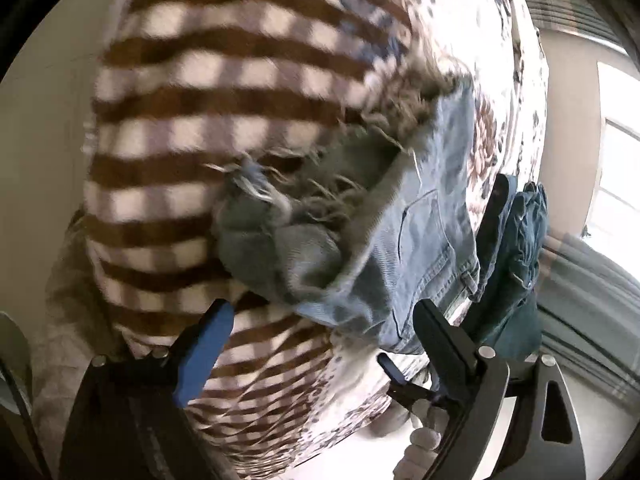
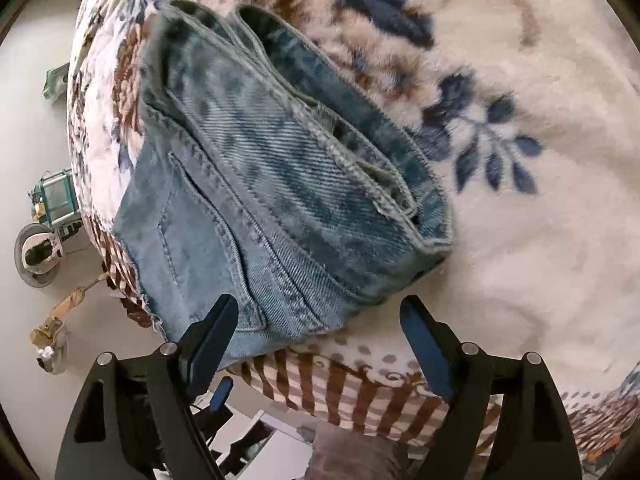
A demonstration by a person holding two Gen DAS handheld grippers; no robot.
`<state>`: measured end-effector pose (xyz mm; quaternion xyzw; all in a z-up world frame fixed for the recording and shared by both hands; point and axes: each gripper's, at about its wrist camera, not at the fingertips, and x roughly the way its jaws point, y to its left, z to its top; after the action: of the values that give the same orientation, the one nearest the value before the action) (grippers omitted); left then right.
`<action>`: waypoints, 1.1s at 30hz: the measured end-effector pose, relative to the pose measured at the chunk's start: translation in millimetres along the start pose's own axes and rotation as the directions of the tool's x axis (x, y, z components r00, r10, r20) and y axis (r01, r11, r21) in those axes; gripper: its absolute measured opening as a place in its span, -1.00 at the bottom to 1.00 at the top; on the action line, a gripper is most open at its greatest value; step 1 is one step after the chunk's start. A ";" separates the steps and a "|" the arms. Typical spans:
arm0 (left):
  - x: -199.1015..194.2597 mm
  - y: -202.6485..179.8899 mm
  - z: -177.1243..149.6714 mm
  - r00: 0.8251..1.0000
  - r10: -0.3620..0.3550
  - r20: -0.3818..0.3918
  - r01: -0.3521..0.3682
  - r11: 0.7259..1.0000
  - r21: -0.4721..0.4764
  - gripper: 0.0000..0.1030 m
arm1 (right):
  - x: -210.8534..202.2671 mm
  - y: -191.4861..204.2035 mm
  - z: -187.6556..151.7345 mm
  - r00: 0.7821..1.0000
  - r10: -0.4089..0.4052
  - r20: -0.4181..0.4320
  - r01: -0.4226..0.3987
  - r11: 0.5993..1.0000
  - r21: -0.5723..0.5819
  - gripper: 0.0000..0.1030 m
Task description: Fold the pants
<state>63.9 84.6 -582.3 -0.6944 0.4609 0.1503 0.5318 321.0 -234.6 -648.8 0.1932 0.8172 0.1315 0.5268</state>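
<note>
Light blue denim pants lie bunched in a thick folded stack on a floral and brown-striped blanket. In the right wrist view the waistband and a back pocket face up, near the blanket's edge. My right gripper is open and empty, its jaws wide apart just short of the stack's near edge. In the left wrist view the pants show frayed leg hems at the middle. My left gripper is open and empty just before the hems. The other gripper's finger shows beyond the pants.
The blanket covers a bed that drops off to a pale floor. Small objects lie on the floor, including a toy excavator and a wheeled device. A dark blue garment sits by a window.
</note>
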 end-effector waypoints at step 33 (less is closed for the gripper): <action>33.1 -57.1 37.3 0.979 0.143 0.147 -0.173 0.960 0.219 -0.49 | 39.9 -24.2 -26.0 0.964 0.194 0.181 -0.226 0.958 0.178 -0.32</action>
<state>137.7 101.9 -585.7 -0.5776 0.4940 0.1826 0.6237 278.3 -238.4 -680.6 0.3402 0.7555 0.0892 0.5527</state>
